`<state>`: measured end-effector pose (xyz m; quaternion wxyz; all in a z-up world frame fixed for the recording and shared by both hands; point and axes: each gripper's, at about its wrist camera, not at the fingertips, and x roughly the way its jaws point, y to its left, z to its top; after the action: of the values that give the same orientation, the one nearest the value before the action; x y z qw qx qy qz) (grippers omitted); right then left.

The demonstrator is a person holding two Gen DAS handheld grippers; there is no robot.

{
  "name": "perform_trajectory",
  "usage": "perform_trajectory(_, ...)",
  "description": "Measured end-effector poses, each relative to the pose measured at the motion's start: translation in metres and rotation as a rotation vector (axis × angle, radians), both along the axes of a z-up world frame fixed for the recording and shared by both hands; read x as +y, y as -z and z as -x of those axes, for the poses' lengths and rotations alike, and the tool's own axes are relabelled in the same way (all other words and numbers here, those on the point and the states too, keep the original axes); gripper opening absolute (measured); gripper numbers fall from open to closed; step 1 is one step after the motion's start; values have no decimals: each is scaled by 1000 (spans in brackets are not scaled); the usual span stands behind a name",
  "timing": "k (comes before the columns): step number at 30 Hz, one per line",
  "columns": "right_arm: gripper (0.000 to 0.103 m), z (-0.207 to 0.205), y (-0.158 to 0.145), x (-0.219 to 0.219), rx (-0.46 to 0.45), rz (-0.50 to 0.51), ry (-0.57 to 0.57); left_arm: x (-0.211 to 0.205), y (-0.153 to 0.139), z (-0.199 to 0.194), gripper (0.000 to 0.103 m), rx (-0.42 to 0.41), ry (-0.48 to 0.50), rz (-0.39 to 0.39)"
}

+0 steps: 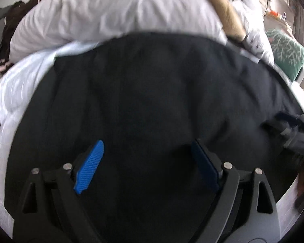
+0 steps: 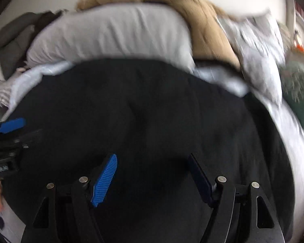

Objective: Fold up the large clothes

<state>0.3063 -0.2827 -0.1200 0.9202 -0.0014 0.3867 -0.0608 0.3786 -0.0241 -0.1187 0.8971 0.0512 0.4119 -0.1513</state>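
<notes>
A large black garment (image 1: 152,93) lies spread flat on a bed and fills most of both views; it also shows in the right wrist view (image 2: 143,117). My left gripper (image 1: 148,147) hovers over the garment's near part, open and empty, with blue pads (image 1: 90,168). My right gripper (image 2: 153,162) is also open and empty over the near part of the cloth. The right gripper shows blurred at the right edge of the left wrist view (image 1: 291,129). The left gripper shows at the left edge of the right wrist view (image 2: 8,139).
A white duvet (image 1: 111,14) is bunched behind the garment, with a tan blanket (image 2: 172,4) on top. A green patterned cushion (image 1: 287,50) lies at the right. Dark clothes (image 1: 10,20) are piled at the far left. Pale bedsheet (image 1: 26,81) shows around the garment.
</notes>
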Motion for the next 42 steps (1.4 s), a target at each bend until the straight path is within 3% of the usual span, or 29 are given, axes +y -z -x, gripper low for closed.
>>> perform_trajectory(4, 72, 34, 11, -73, 23, -47, 120, 70, 9, 1, 95, 8, -132, -37)
perform_trajectory(6, 56, 53, 6, -97, 22, -61, 130, 98, 6, 6, 95, 5, -182, -89)
perform_trajectory(8, 57, 64, -5, -108, 47, -26, 181, 120, -1, 10, 95, 44, -244, -105)
perform_trajectory(11, 60, 81, -20, -125, 65, -80, 270, 141, -22, 22, 95, 125, -313, 2)
perform_trajectory(12, 67, 90, -28, -127, 59, -115, 303, 145, -30, 27, 95, 150, -321, 44)
perform_trajectory(15, 80, 112, -42, -121, 35, -220, 317, 145, -48, 49, 95, 243, -323, 182)
perform_trajectory(19, 84, 135, -60, -108, 26, -367, 322, 137, -57, 70, 95, 354, -332, 282)
perform_trajectory(22, 88, 152, -60, -103, 9, -449, 360, 134, -50, 88, 95, 360, -371, 359)
perform_trajectory(26, 90, 157, -30, -111, 51, -556, 428, 142, -19, 95, 95, 418, -409, 484)
perform_trajectory(30, 90, 154, 10, -118, 104, -601, 485, 154, 11, 98, 95, 331, -445, 590)
perform_trajectory(35, 90, 141, 38, -125, 30, -709, 525, 156, 44, 83, 94, 306, -513, 724)
perform_trajectory(40, 88, 120, 39, -133, -35, -704, 492, 142, 44, 66, 92, 210, -528, 733)
perform_trajectory(42, 80, 113, 41, -137, -52, -708, 495, 138, 44, 62, 88, 187, -553, 707)
